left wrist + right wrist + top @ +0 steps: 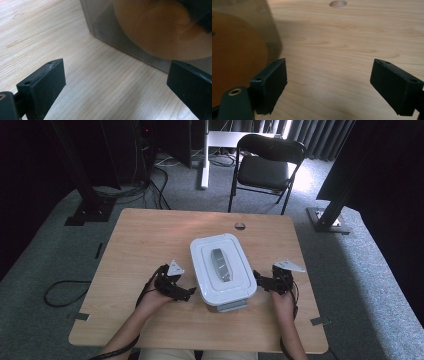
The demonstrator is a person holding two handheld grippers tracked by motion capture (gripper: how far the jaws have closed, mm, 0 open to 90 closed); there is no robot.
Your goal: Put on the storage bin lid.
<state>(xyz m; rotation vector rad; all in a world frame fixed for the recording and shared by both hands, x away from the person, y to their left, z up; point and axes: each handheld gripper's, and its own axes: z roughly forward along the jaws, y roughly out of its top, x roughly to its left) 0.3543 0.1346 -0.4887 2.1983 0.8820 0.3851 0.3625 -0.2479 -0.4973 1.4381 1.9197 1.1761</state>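
A white-lidded container point(222, 270) with a grey handle on its lid sits in the middle of the wooden table point(145, 235). My left gripper point(189, 293) rests just left of its near corner, jaws wide apart. In the left gripper view the open gripper point(115, 82) faces the container's translucent wall point(110, 35), with something orange point(162, 30) blurred inside. My right gripper point(258, 279) is close to the container's right side. In the right gripper view the gripper point(329, 82) stands open over bare wood, with the container point(242, 47) beside its left jaw.
A round hole point(240, 225) is in the table's far edge, also seen as the hole point(338, 3) ahead of the right gripper. A black folding chair point(270, 162) stands behind the table. Dark stand feet point(87, 212) and a cable point(60, 292) lie on the carpet.
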